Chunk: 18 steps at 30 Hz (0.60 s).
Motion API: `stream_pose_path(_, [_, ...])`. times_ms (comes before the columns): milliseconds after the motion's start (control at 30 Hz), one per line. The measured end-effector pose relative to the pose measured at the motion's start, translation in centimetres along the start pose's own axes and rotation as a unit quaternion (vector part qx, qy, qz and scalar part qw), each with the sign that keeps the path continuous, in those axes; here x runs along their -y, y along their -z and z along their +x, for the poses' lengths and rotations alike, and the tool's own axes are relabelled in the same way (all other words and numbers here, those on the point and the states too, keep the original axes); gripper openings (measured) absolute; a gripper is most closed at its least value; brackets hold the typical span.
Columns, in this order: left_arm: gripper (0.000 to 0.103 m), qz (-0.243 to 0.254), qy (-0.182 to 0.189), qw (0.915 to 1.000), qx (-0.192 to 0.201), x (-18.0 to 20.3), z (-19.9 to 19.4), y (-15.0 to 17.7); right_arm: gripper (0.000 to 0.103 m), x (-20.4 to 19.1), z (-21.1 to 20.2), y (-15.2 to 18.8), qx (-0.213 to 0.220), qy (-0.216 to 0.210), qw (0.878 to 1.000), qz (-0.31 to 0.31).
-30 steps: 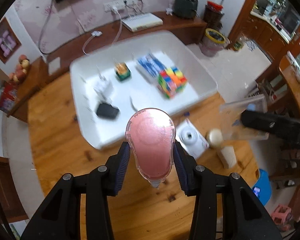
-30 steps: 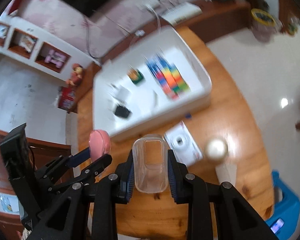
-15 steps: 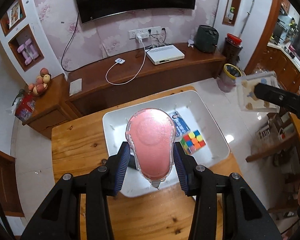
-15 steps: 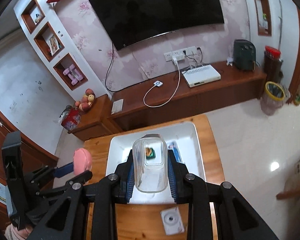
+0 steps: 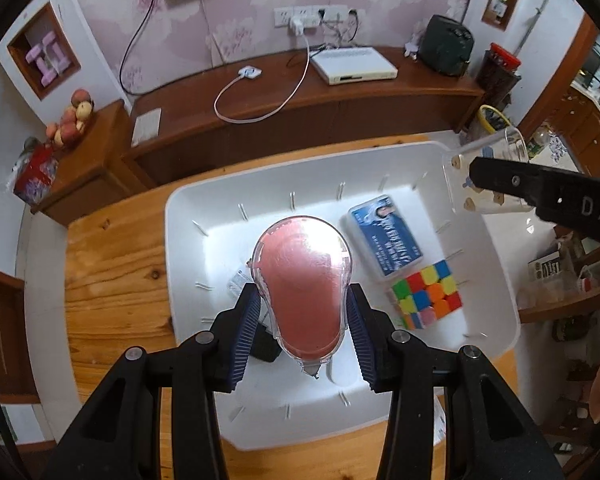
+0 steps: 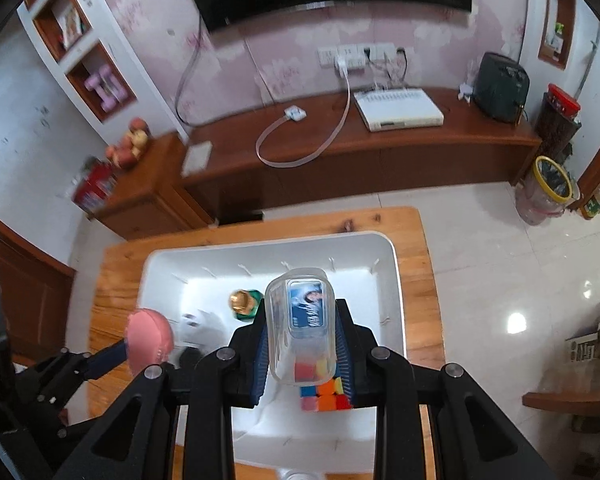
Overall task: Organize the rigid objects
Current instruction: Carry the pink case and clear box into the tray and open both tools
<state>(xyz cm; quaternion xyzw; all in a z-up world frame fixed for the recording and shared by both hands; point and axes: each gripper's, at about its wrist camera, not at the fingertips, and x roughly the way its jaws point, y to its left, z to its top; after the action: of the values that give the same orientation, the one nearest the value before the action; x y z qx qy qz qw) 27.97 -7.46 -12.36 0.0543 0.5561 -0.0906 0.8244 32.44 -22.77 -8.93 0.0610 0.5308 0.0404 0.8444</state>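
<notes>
My left gripper (image 5: 303, 316) is shut on a pink correction-tape dispenser (image 5: 303, 280) and holds it above the white bin (image 5: 188, 216). My right gripper (image 6: 303, 354) is shut on a clear plastic box (image 6: 300, 332), held above the same white bin (image 6: 392, 280). In the bin lie a colourful puzzle cube (image 5: 426, 294), a blue card box (image 5: 386, 234), a black item (image 5: 265, 346) and a white item, partly hidden. The right gripper with the clear box also shows at the right edge of the left wrist view (image 5: 488, 176). The pink dispenser shows at lower left in the right wrist view (image 6: 148, 334).
The bin sits on a wooden table (image 5: 112, 280). A gold and green object (image 6: 244, 300) lies in the bin. Behind the table stands a dark wooden TV bench (image 5: 300, 92) with a white set-top box (image 5: 354, 66). A tiled floor (image 6: 500, 260) lies to the right.
Both grippers have moved forward and down over the bin, still holding their objects. The bin now fills more of both views.
</notes>
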Motion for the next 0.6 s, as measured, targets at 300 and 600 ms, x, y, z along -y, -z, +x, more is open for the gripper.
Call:
stream_pose_path(300, [0.049,-0.022,0.015,0.9983,-0.052,-0.5,3.9,0.5,0.030,-0.2,6.1,0.2,-0.063,0.024,0.998,-0.019])
stream_pose_path(600, [0.081,-0.043,0.017,0.9974,-0.055,-1.4,3.1,0.8,0.055,-0.9,7.0,1.0,-0.083,0.018,0.996,-0.036])
